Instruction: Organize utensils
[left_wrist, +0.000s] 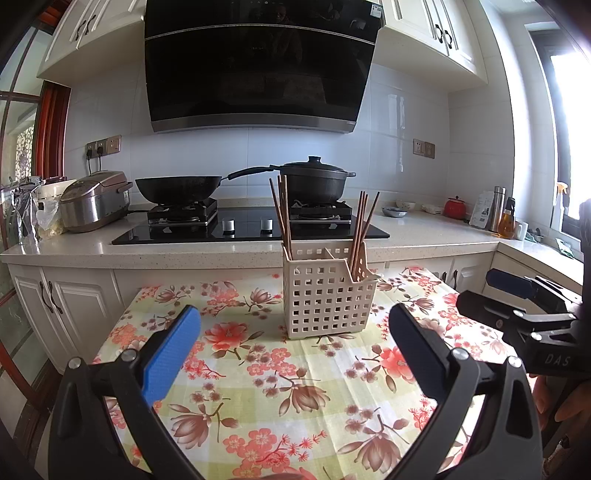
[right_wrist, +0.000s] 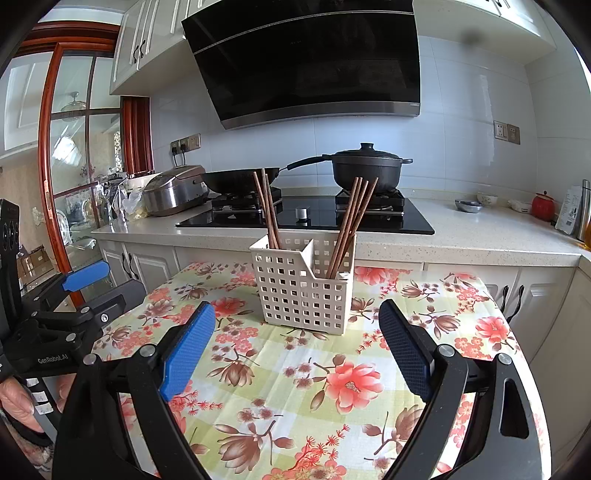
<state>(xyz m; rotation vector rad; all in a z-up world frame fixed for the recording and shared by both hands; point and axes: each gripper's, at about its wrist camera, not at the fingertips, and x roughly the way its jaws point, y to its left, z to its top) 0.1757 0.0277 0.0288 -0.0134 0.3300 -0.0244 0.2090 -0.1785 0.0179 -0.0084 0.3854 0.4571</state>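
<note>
A beige perforated utensil basket (left_wrist: 325, 299) (right_wrist: 303, 291) with two compartments stands on the floral tablecloth (left_wrist: 258, 387) (right_wrist: 295, 387). Brown chopsticks lean in both: a few in the left compartment (left_wrist: 282, 214) (right_wrist: 266, 206), several in the right (left_wrist: 364, 229) (right_wrist: 349, 225). My left gripper (left_wrist: 295, 343) hovers open in front of the basket, nothing between its blue pads. My right gripper (right_wrist: 299, 343) is open too, empty, just short of the basket. Each gripper shows in the other's view: the right one (left_wrist: 517, 295) at the right edge, the left one (right_wrist: 74, 295) at the left edge.
Behind the table runs a counter (left_wrist: 424, 236) with a gas hob, a wok (left_wrist: 177, 188), a lidded black pot (left_wrist: 314, 181) and a rice cooker (left_wrist: 94, 199). Bottles and a red jar (left_wrist: 454, 207) stand at the far right. A hand (right_wrist: 18, 402) holds the left gripper's grip.
</note>
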